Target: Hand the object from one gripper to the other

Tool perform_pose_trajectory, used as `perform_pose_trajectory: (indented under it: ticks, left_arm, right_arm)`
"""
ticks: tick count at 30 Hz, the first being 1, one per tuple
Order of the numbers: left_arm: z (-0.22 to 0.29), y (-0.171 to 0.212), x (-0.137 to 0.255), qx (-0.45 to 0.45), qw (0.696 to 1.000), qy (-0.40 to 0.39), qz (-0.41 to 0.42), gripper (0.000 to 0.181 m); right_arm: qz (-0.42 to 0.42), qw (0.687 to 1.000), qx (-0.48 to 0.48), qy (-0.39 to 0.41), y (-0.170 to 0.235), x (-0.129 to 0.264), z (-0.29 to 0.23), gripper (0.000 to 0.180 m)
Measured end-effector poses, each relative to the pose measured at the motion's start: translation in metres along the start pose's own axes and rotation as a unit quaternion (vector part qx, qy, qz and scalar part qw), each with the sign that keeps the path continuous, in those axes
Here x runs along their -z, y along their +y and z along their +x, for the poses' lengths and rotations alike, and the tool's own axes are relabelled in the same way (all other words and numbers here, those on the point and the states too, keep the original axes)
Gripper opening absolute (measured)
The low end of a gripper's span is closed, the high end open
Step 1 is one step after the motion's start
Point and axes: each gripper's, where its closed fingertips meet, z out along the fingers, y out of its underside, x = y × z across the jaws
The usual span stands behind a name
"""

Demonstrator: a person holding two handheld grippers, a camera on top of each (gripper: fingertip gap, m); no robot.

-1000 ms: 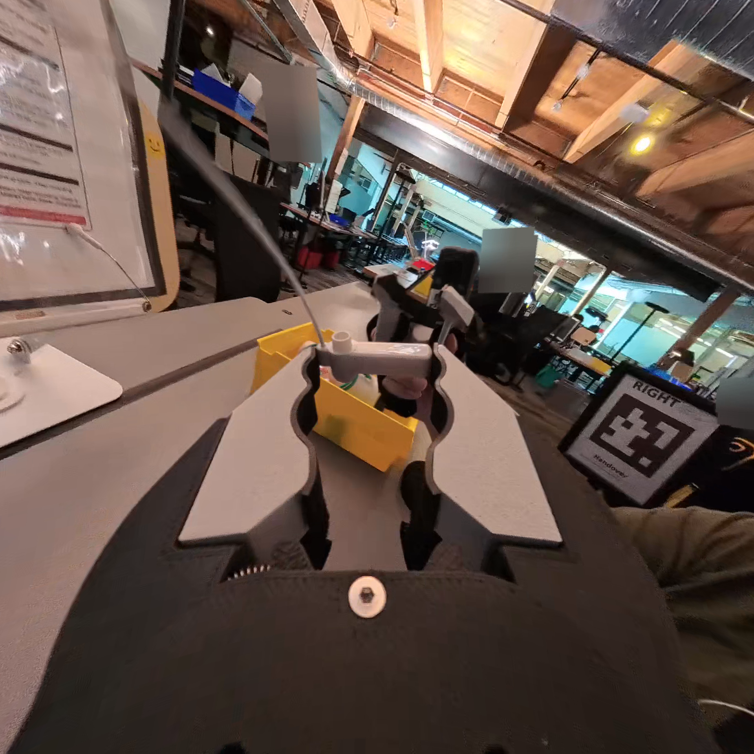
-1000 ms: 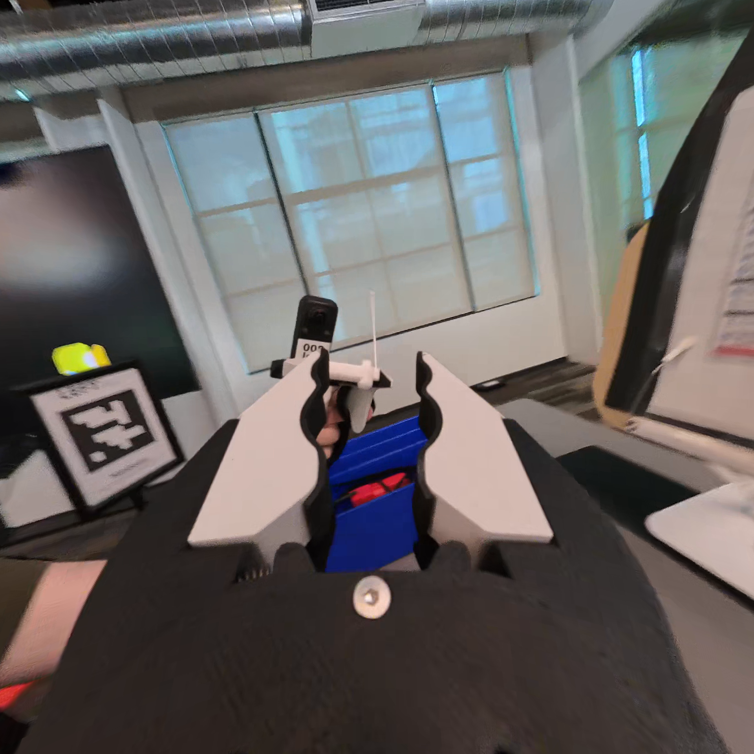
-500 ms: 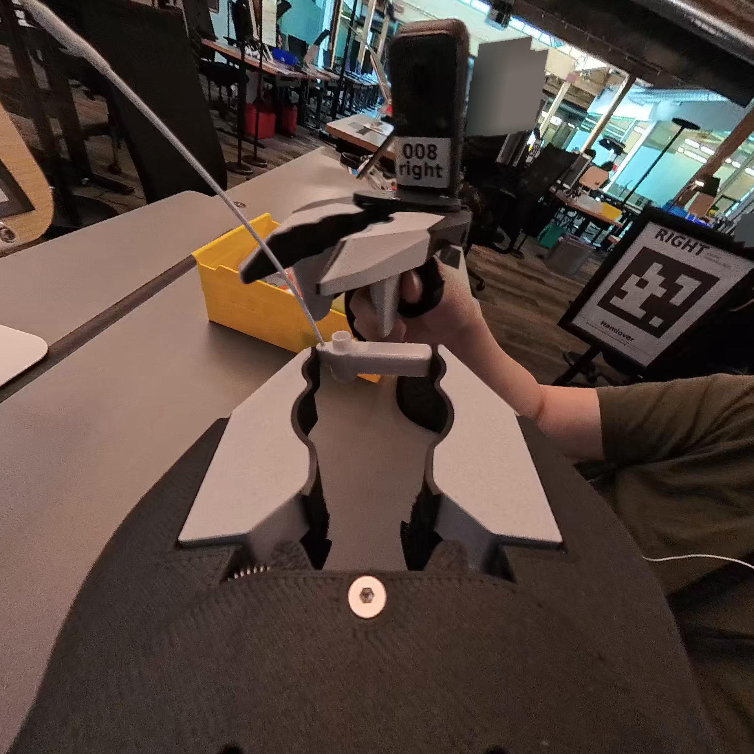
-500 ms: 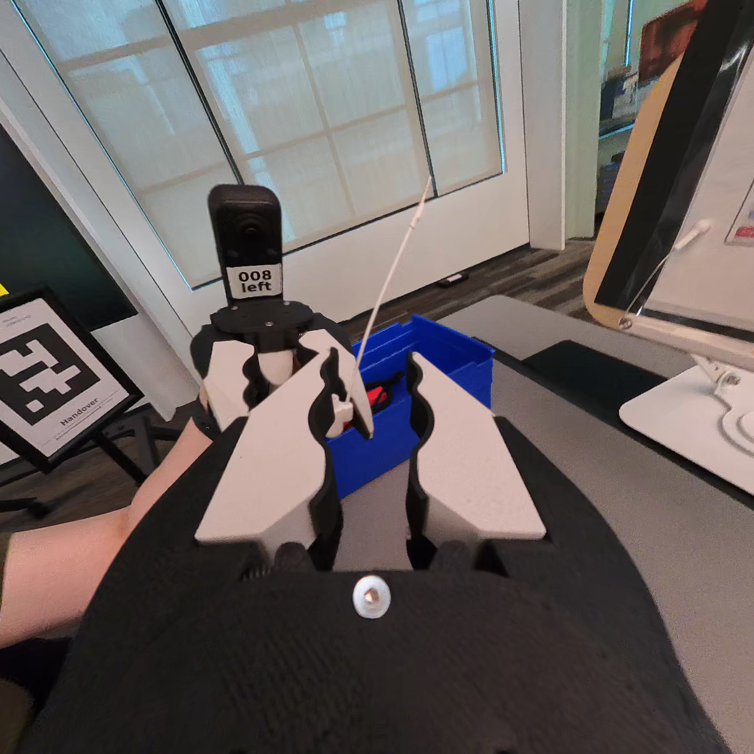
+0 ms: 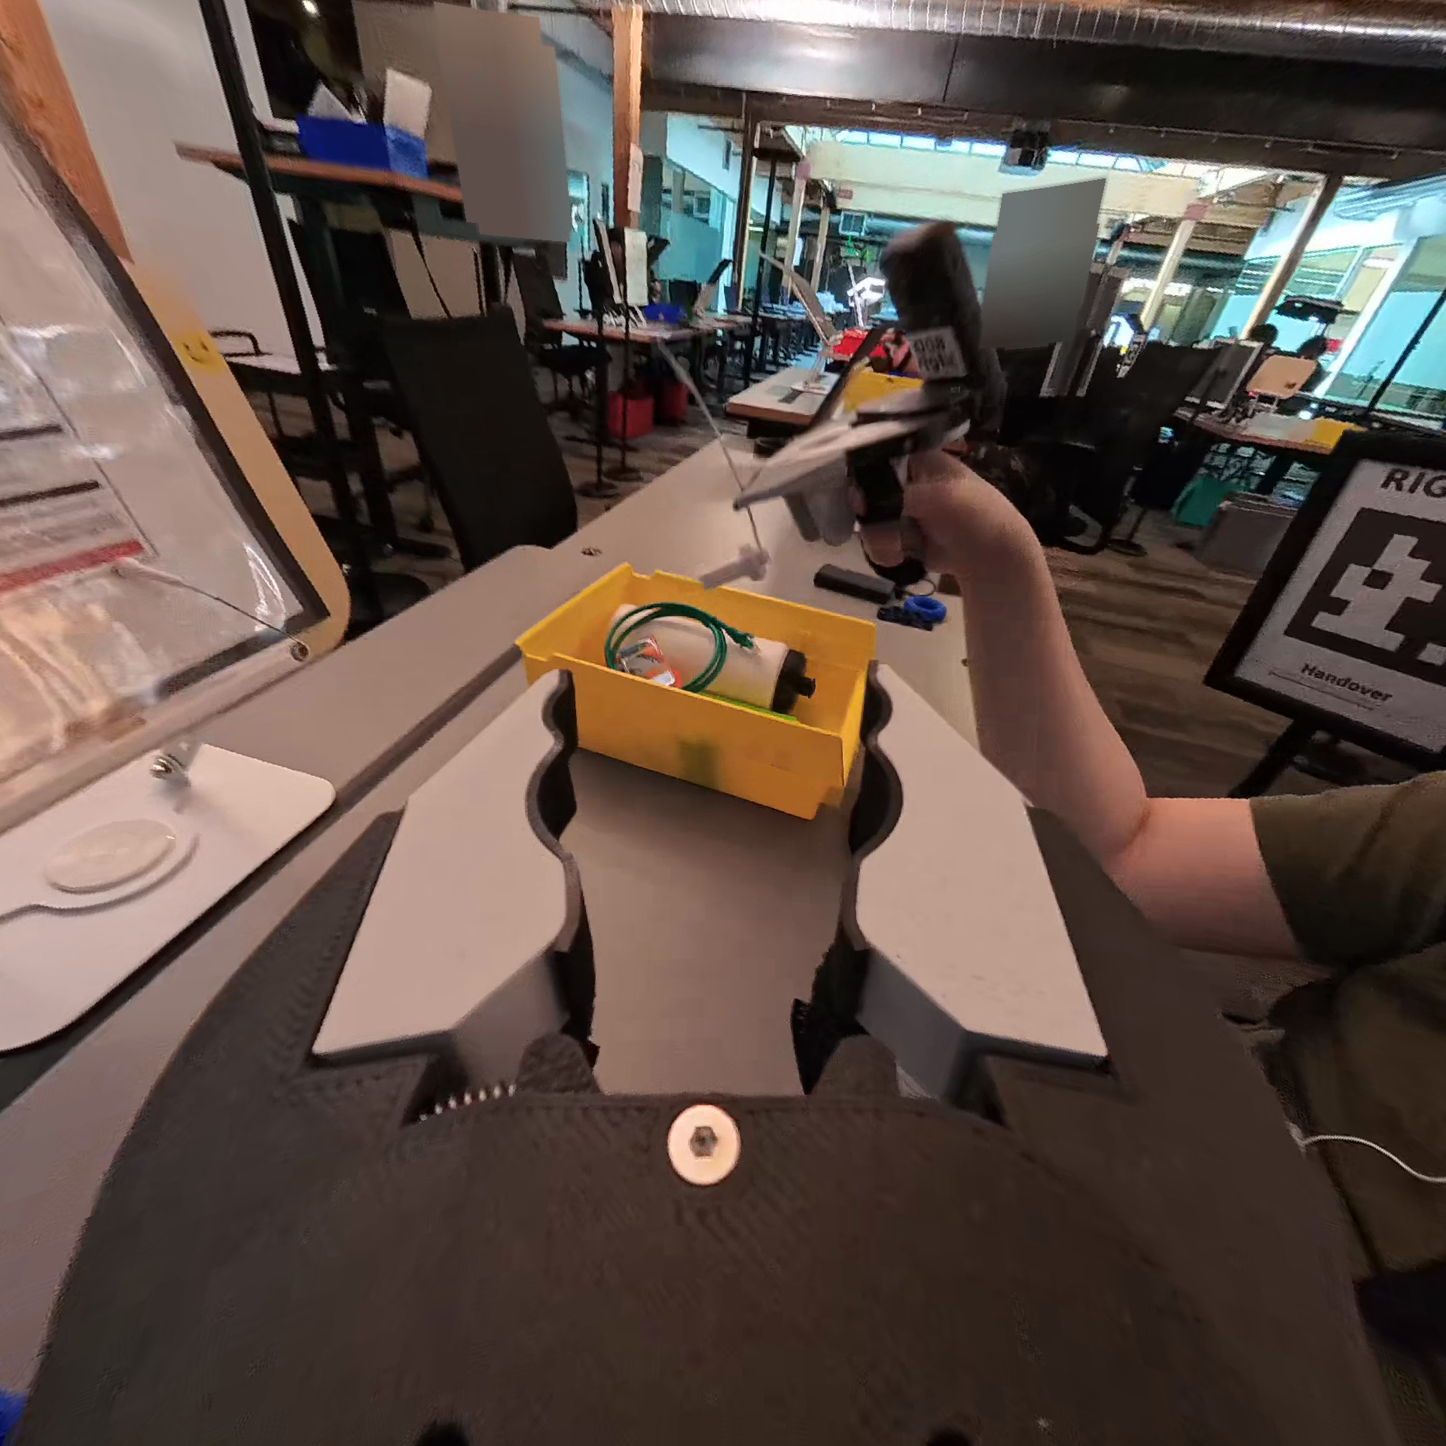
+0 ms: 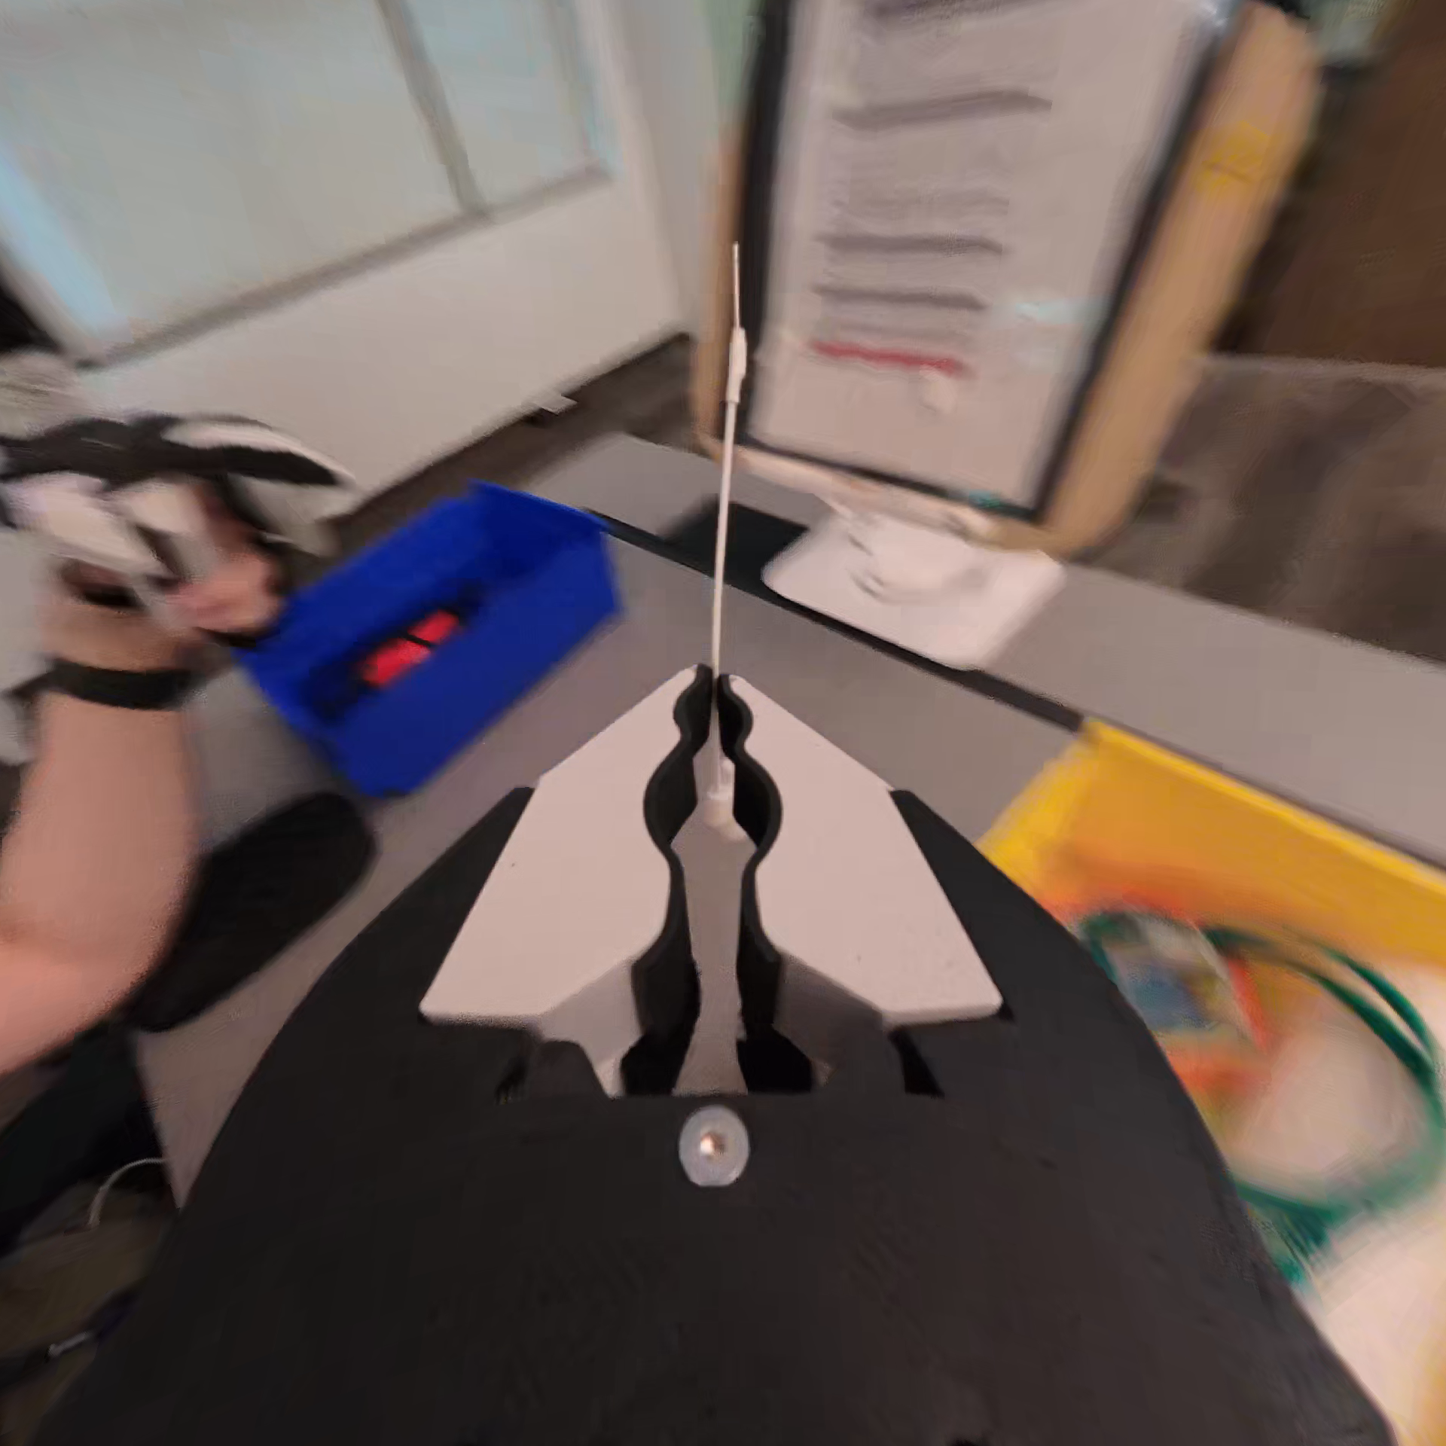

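The object is a thin white rod with a small T-shaped white base (image 5: 735, 565). My right gripper (image 6: 716, 682) is shut on the rod near its base, and the rod (image 6: 724, 540) sticks out past the fingertips. In the left wrist view the right gripper (image 5: 755, 497) hangs above the far edge of the yellow bin (image 5: 704, 755), with the base dangling below its tips. My left gripper (image 5: 716, 696) is open and empty, low in front of the yellow bin. It shows blurred at the left of the right wrist view (image 6: 156, 469).
The yellow bin holds a white cylinder (image 5: 704, 665) with a green wire loop. A blue bin (image 6: 438, 626) holds a red item. A framed sign on a white base (image 6: 923, 235) stands behind. A marker board (image 5: 1369, 610) stands right. A small black item (image 5: 853, 580) lies beyond the yellow bin. The left gripper's tips are roughly 20 centimetres from the right gripper's.
The left gripper has let go of the white piece and opened wide. The right gripper has shut on its rod and carried it away over the yellow bin.
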Motion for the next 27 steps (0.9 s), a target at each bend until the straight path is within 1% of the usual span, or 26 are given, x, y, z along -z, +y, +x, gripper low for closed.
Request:
perform_pose_trajectory:
  ticks: [1, 3, 5, 6, 8, 11, 13, 15, 17, 19, 21, 22, 24, 27]
  left_arm:
    - [0.001, -0.004, 0.006, -0.004, 1.0, -0.004, 0.005, 0.071]
    - [0.003, -0.008, 0.015, -0.011, 1.0, -0.011, 0.004, 0.071]
    - [0.006, -0.008, 0.022, -0.019, 1.0, -0.014, -0.002, 0.07]
    - [0.006, -0.01, 0.025, -0.021, 1.0, -0.018, -0.001, 0.07]
    - [0.007, -0.014, 0.031, -0.023, 0.999, -0.022, 0.008, 0.069]
    - [0.009, -0.019, 0.039, -0.023, 0.999, -0.02, 0.018, 0.068]
    - [0.007, -0.02, 0.043, -0.024, 0.999, -0.027, 0.02, 0.067]
    - [0.003, -0.02, 0.047, -0.022, 0.999, -0.034, 0.022, 0.067]
    - [-0.001, -0.02, 0.051, -0.02, 0.999, -0.044, 0.023, 0.067]
    - [-0.011, -0.019, 0.057, -0.016, 0.997, -0.071, 0.018, 0.069]
    - [-0.031, -0.012, 0.068, -0.02, 0.991, -0.129, -0.004, 0.07]
    - [-0.044, -0.005, 0.076, -0.023, 0.985, -0.167, -0.023, 0.07]
    - [-0.073, 0.015, 0.1, -0.022, 0.964, -0.252, -0.078, 0.07]
    - [-0.113, 0.056, 0.146, 0.006, 0.912, -0.367, -0.182, 0.066]
  right_arm:
    - [-0.02, 0.999, -0.022, 0.039, 0.015, 0.017, 0.025, 0.0]
    - [-0.053, 0.992, -0.093, 0.07, 0.046, 0.038, 0.064, 0.0]
    - [-0.096, 0.979, -0.153, 0.093, 0.081, 0.046, 0.096, 0.0]
    - [-0.129, 0.971, -0.169, 0.11, 0.101, 0.047, 0.109, 0.0]
    - [-0.205, 0.955, -0.175, 0.119, 0.138, 0.042, 0.122, 0.0]
    - [-0.308, 0.931, -0.164, 0.109, 0.183, 0.029, 0.128, 0.0]
    - [-0.352, 0.916, -0.164, 0.099, 0.204, 0.021, 0.129, 0.0]
    - [-0.373, 0.908, -0.164, 0.099, 0.214, 0.013, 0.132, 0.0]
    - [-0.375, 0.904, -0.168, 0.116, 0.214, 0.01, 0.136, 0.002]
    - [-0.355, 0.912, -0.168, 0.121, 0.203, 0.011, 0.135, 0.015]
    - [-0.319, 0.926, -0.157, 0.127, 0.183, 0.013, 0.133, 0.023]
    - [-0.302, 0.932, -0.147, 0.135, 0.172, 0.015, 0.132, 0.023]
    - [-0.264, 0.944, -0.117, 0.161, 0.146, 0.022, 0.131, 0.024]
    - [-0.178, 0.963, -0.052, 0.198, 0.095, 0.031, 0.125, 0.025]
